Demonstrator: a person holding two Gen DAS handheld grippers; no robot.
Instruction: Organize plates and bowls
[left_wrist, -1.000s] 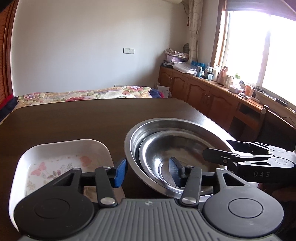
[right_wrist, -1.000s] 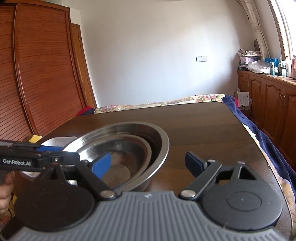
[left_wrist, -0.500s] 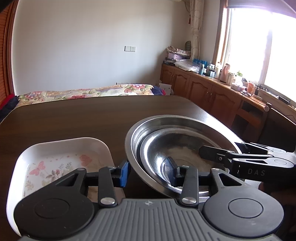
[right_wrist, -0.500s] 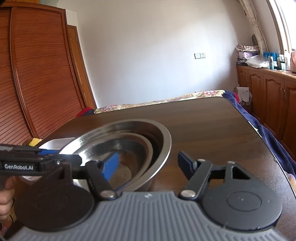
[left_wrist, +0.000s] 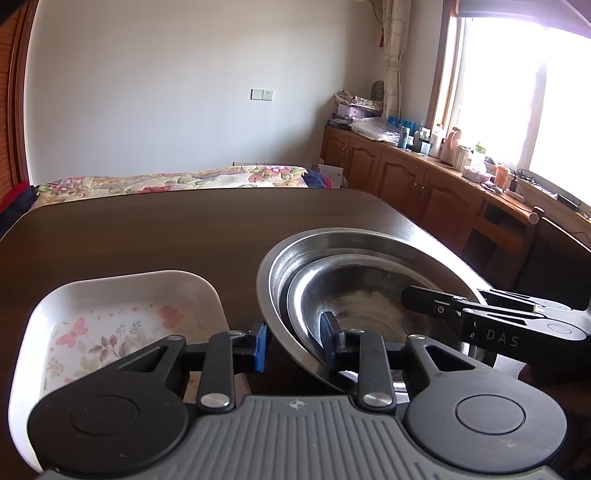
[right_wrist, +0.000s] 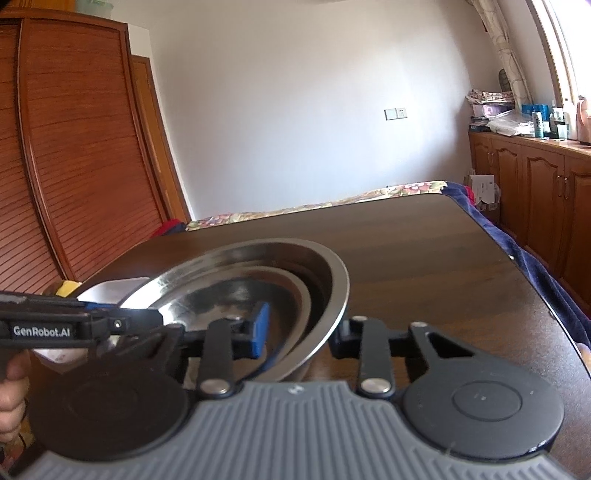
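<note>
Two steel bowls are nested on the dark table (left_wrist: 184, 229): a large bowl (left_wrist: 351, 234) with a smaller bowl (left_wrist: 369, 295) inside it. My left gripper (left_wrist: 293, 341) is clamped over their near-left rim, one pad outside the large bowl and one inside the small bowl. My right gripper (right_wrist: 299, 330) grips the opposite rim of the large bowl (right_wrist: 332, 266) the same way, with its left pad inside the small bowl (right_wrist: 295, 291). Left of the bowls sits a white floral dish (left_wrist: 110, 332).
A bed with a floral cover (left_wrist: 166, 181) lies beyond the table's far edge. Wooden cabinets (left_wrist: 406, 177) with clutter run under the window at right. A slatted wooden wardrobe (right_wrist: 74, 147) stands at left. A person's hand (right_wrist: 11, 387) holds the left gripper.
Both grippers have moved in over the bowls' rims and narrowed their jaws from wide open until the pads meet the bowl walls. The bowls sit closer in both views.
</note>
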